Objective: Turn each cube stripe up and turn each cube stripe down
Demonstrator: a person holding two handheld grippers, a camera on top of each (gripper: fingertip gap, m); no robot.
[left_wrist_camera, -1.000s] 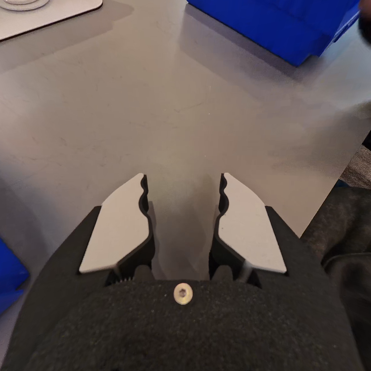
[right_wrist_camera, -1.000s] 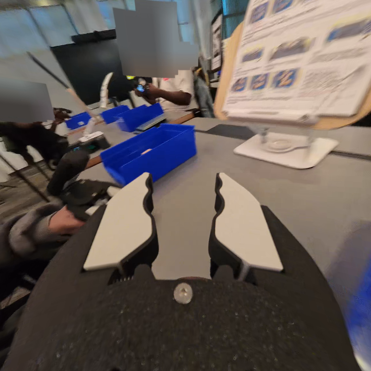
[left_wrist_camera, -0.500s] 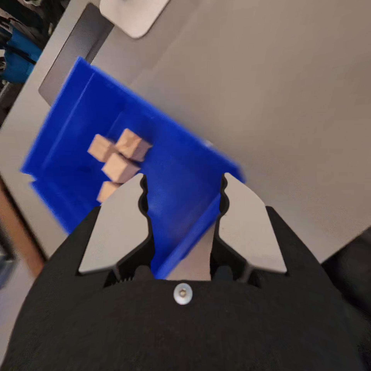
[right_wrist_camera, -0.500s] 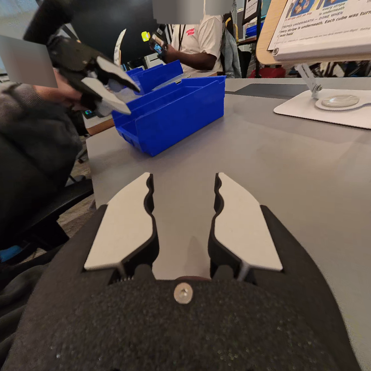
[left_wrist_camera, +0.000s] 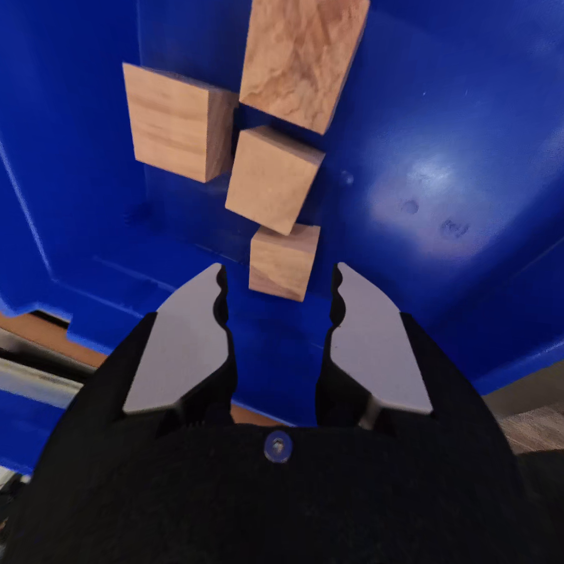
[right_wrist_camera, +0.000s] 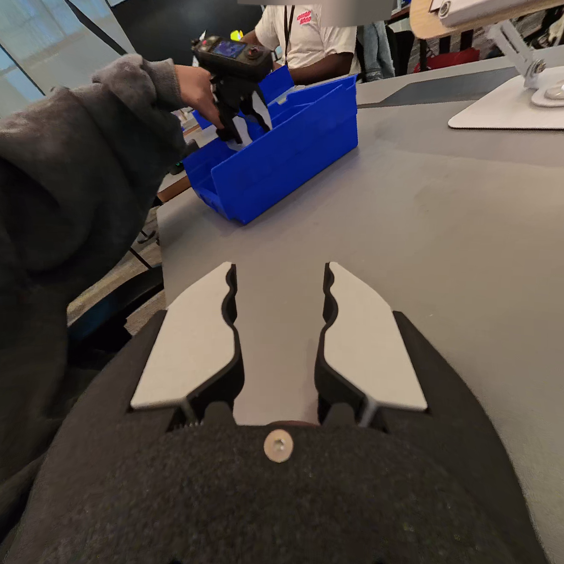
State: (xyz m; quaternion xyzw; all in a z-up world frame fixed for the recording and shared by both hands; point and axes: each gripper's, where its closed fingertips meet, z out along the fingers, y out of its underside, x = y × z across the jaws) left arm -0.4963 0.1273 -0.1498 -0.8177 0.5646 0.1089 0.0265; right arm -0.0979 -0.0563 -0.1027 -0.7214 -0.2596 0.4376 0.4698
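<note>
Several plain wooden cubes lie in a blue bin; no stripe shows on the faces I see. The nearest cube sits just beyond my left gripper, which is open and empty with the cube in line with the gap between its fingertips. Behind it lie a second cube, a third cube and a larger-looking cube. In the right wrist view the left gripper reaches down into the blue bin. My right gripper is open and empty above the grey table.
A white stand base stands at the table's far right. A person in a white shirt is behind the bin, with more blue bins there. A grey sleeve fills the left of the right wrist view. The table edge is at left.
The left gripper has swung from above the bare table to over the bin and then dropped down inside it, close to the cubes. The right gripper has tilted down toward the table, still open.
</note>
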